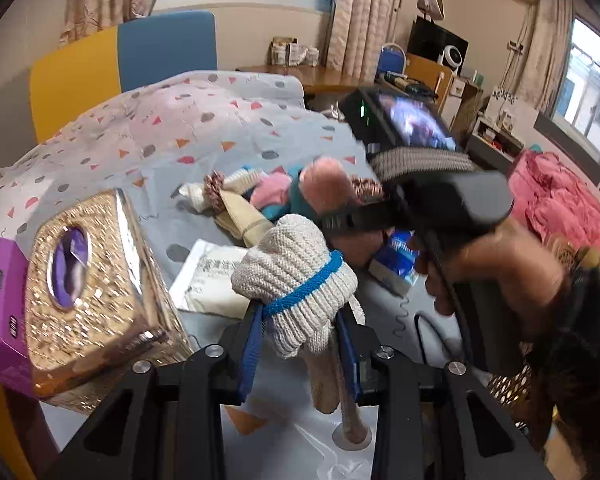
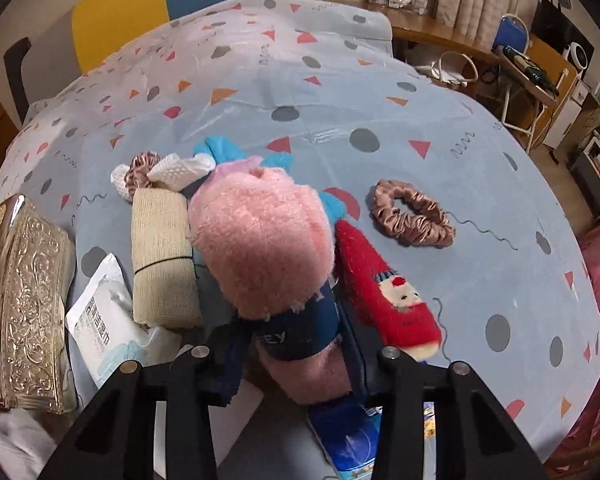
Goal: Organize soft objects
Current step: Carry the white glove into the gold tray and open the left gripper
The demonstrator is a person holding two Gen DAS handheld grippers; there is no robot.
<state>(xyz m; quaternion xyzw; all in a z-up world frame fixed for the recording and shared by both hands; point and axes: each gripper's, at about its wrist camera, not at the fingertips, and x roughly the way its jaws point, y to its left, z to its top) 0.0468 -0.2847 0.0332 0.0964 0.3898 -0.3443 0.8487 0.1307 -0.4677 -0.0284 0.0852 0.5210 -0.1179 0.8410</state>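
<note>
A tabletop [image 2: 440, 92] covered in a pale blue cloth printed with triangles and dots filled most of both views. At its left edge stood an ornate gold box [image 1: 96, 280], with a purple carton [image 1: 0, 280] pressed against its outer side. A white wipes packet [image 2: 100, 320] lay beside the box.

Toward the middle of the tabletop sat a small heap of soft things: a beige folded cloth [image 2: 162, 260], a white knitted piece [image 2: 180, 172], and a bit of turquoise fabric [image 2: 220, 146]. A red Santa sock [image 2: 384, 292] lay near the front edge, and a brown satin scrunchie [image 2: 412, 220] sat apart from it, farther in toward the right side. A second brown scrunchie [image 2: 140, 172] was tucked into the heap.

The left tongs [image 1: 300, 320] were clamped on a cream knitted glove bundle [image 1: 296, 276] tied with a blue band, lifted above the front of the tabletop. The right tongs [image 2: 288, 344] were closed around a fluffy pink sock [image 2: 260, 240] with a dark blue cuff, held over the heap. A blue packet [image 2: 348, 436] lay beneath them at the front edge.
</note>
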